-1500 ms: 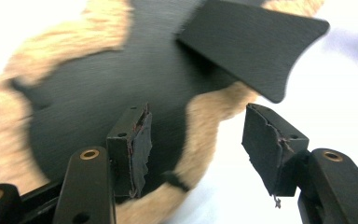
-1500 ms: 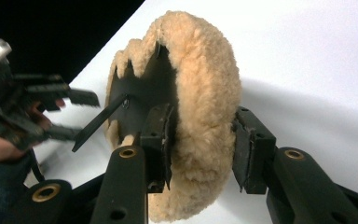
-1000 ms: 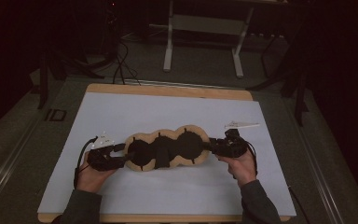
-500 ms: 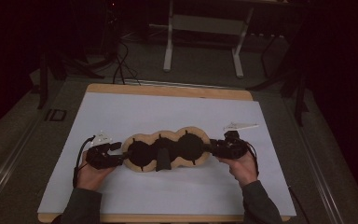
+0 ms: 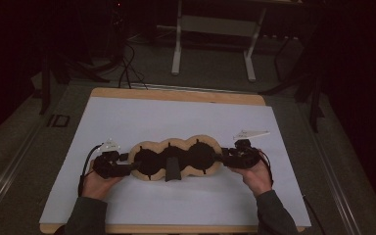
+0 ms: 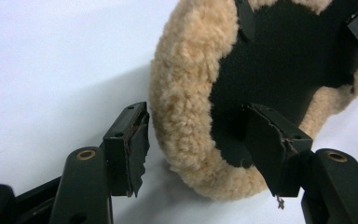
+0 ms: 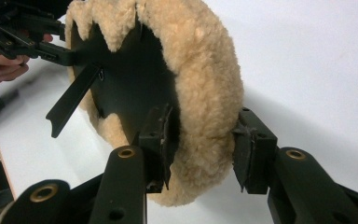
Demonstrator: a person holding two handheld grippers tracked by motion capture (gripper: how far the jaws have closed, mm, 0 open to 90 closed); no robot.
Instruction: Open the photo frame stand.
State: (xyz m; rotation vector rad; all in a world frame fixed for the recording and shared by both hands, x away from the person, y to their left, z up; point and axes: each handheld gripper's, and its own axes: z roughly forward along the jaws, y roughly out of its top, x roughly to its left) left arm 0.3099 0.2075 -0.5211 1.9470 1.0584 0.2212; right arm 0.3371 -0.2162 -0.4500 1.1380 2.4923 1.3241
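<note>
Low and centre in the high view, on the white worktop (image 5: 186, 117): a fleecy tan pad (image 5: 176, 157) with black inner panels and a black strap (image 5: 172, 169) poking from its lower edge. At its left end, left gripper (image 6: 205, 144) released, just opened wide; one pad (image 6: 137, 140) clear of the fleece rim, the other over the black panel. At the right end, right gripper (image 7: 205, 149) clenched on the fleece rim.

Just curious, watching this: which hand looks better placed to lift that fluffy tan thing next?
Probably the right gripper: its jaws pinch the fleece pad's rim. The left gripper has just been opening, its jaws apart around the rim.
</note>
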